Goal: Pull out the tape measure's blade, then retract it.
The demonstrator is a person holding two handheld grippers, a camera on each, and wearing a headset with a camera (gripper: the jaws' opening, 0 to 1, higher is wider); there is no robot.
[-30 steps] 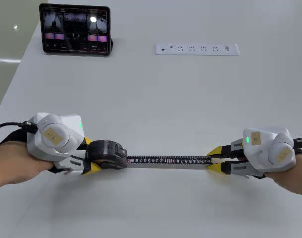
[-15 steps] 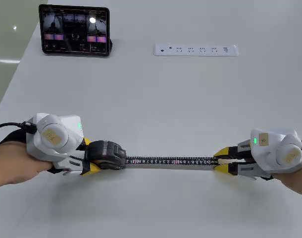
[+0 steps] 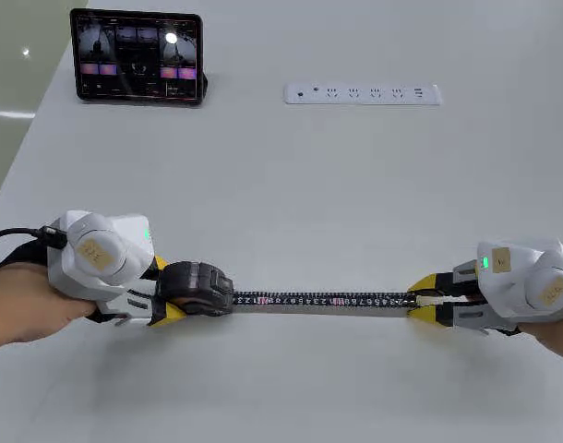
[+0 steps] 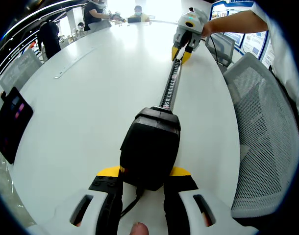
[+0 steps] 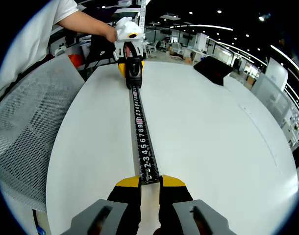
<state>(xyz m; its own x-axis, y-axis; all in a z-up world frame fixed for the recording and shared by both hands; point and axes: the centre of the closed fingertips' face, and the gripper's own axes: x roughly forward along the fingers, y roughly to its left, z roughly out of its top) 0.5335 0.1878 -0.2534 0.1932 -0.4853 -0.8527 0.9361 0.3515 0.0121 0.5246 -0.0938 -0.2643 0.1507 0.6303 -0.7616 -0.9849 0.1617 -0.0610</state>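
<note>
A black tape measure case (image 3: 197, 287) (image 4: 150, 147) lies on the white table, with my left gripper (image 3: 168, 289) (image 4: 144, 180) shut on its rear. Its dark blade (image 3: 323, 300) (image 5: 141, 141) (image 4: 170, 86) runs flat along the table to the right. My right gripper (image 3: 425, 300) (image 5: 149, 183) is shut on the blade's free end. In the left gripper view the right gripper (image 4: 182, 51) appears at the far end of the blade; in the right gripper view the case (image 5: 134, 68) and the left gripper (image 5: 128, 61) sit at the far end.
A tablet (image 3: 137, 55) stands at the back left of the table (image 3: 291, 185) and a white power strip (image 3: 362, 93) lies at the back centre. A mesh chair (image 4: 267, 137) (image 5: 27, 117) stands at the near table edge. People sit far off at the table's end (image 4: 103, 10).
My right gripper has moved further right with the blade's end, so more blade is out of the case. The left gripper and the case have stayed put.
</note>
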